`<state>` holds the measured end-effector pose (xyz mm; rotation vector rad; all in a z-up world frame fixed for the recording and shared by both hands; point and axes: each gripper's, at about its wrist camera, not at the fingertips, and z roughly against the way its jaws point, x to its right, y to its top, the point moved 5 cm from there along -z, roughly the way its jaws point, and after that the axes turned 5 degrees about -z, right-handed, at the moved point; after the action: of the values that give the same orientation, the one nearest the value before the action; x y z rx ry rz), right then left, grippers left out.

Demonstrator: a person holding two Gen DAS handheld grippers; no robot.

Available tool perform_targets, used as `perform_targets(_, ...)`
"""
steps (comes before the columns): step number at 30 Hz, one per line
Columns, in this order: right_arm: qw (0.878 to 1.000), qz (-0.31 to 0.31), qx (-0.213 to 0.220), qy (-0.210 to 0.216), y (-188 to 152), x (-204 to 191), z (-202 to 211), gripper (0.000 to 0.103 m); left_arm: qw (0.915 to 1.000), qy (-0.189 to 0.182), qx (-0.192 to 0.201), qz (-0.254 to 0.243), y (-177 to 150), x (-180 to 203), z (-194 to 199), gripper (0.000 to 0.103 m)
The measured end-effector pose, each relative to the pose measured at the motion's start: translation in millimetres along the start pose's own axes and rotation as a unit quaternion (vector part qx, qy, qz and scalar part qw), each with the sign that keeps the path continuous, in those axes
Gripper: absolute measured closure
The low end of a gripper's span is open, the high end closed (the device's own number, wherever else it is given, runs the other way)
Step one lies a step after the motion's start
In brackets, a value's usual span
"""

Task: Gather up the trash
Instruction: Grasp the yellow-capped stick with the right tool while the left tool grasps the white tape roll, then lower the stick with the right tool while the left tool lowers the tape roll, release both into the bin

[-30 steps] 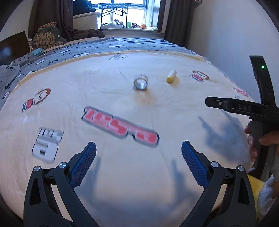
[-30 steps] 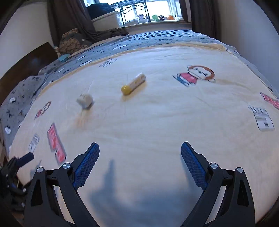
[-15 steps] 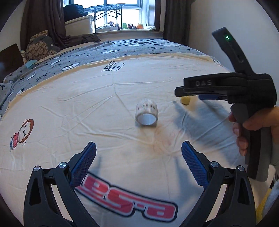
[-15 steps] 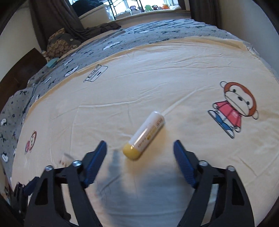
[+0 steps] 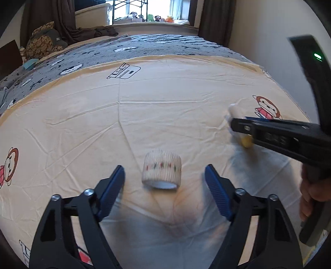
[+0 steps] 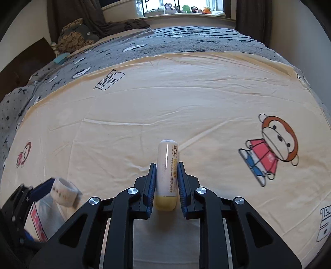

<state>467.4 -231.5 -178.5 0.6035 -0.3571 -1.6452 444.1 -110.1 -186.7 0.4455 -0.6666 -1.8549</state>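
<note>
Cream cotton sheet (image 5: 165, 115) with cartoon monkey prints (image 6: 271, 149) and logo prints, spread over a bed, slightly creased. Grey patterned blanket (image 5: 157, 45) beyond the sheet's far edge. Further back a brown patterned cushion (image 5: 43, 44), dark curtains (image 5: 215, 18) and a bright window sill with small toy figures (image 5: 153, 17). Pale wall on the right side.

Left claw (image 5: 164, 180) with blue pads (image 5: 112, 190), at medium width and closing, pointed down at the sheet. Between the pads, not touched by either, a small white roll of patterned tape (image 5: 161, 173), lying on the sheet with its open end towards the camera.

Right claw (image 6: 166, 182) at its narrowest, clamped on a white tube with yellow cap (image 6: 166, 175). Blue pads (image 6: 151, 184) pressed against both sides of the tube's lower half, cap end nearest the camera, white end sticking out forward over the sheet. In the left wrist view the same claw (image 5: 243, 129) at the right, with the tube (image 5: 246, 141) partly hidden behind the black finger, and a person's hand (image 5: 312, 196) around the handle. In the right wrist view the tape roll (image 6: 64, 192) at the lower left, beside the left claw's blue pad (image 6: 41, 189).
</note>
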Motion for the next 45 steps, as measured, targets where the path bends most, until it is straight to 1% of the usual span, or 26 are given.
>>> perform_targets(2,1.0,0.002,0.001,0.008,-2.5,6.7,6.3,0.082,0.9999,0.003,-0.004,0.011,3.2,-1.8,-4.9,0.049)
perform_targets(3,1.0,0.004,0.001,0.008,-4.6,9.7,9.7,0.082,0.9999,0.007,-0.006,0.014,5.1,-3.1,-7.6,0.053)
perform_targets(5,1.0,0.01,0.004,0.005,-8.8,14.9,16.6,0.082,0.9997,0.013,-0.009,0.018,6.3,-4.1,-8.3,0.07)
perform_targets(6,1.0,0.012,0.005,0.005,-11.7,17.7,20.6,0.082,0.9997,0.012,-0.011,0.017,6.0,-3.6,-6.7,0.071)
perform_targets(9,1.0,0.012,0.013,0.012,-21.9,25.4,35.8,0.082,0.9998,0.007,-0.012,0.015,2.0,-1.2,3.8,0.072)
perform_targets(14,0.999,0.016,0.031,0.037,-47.6,27.3,69.2,0.082,0.9999,0.008,0.005,0.009,-17.6,5.4,40.6,0.072)
perform_targets(18,0.996,0.048,0.055,0.048,-74.4,19.1,106.0,0.082,0.9993,0.008,0.031,0.017,-43.3,12.1,83.1,0.072)
perform_targets(20,0.994,0.06,0.067,0.06,-91.5,14.9,126.5,0.082,0.9988,0.002,0.049,0.011,-57.6,20.6,106.9,0.072)
perform_targets(25,0.989,0.077,0.097,0.084,-138.6,8.2,173.9,0.082,0.996,-0.001,0.088,-0.012,-94.1,42.9,164.9,0.072)
perform_targets(30,0.986,0.086,0.119,0.082,-188.9,6.7,207.0,0.082,0.9945,-0.012,0.099,-0.031,-140.9,63.1,202.2,0.072)
perform_targets(32,0.985,0.096,0.125,0.072,-213.0,3.1,214.6,0.082,0.9947,-0.018,0.096,-0.032,-162.8,70.0,209.2,0.072)
perform_targets(34,0.985,0.106,0.119,0.072,-237.4,-1.3,218.6,0.082,0.9951,-0.026,0.088,-0.037,-189.2,77.7,214.2,0.072)
perform_targets(37,0.986,0.108,0.098,0.085,-271.2,-6.3,219.6,0.082,0.9957,-0.033,0.073,-0.047,-226.2,85.1,217.5,0.072)
perform_targets(40,0.987,0.111,0.077,0.084,-298.4,-9.8,216.3,0.082,0.9965,-0.044,0.054,-0.045,-256.2,86.5,217.5,0.072)
perform_targets(45,0.991,0.103,0.04,0.081,-335.1,-10.1,206.6,0.082,0.997,-0.061,0.026,-0.04,-292.6,89.2,213.0,0.072)
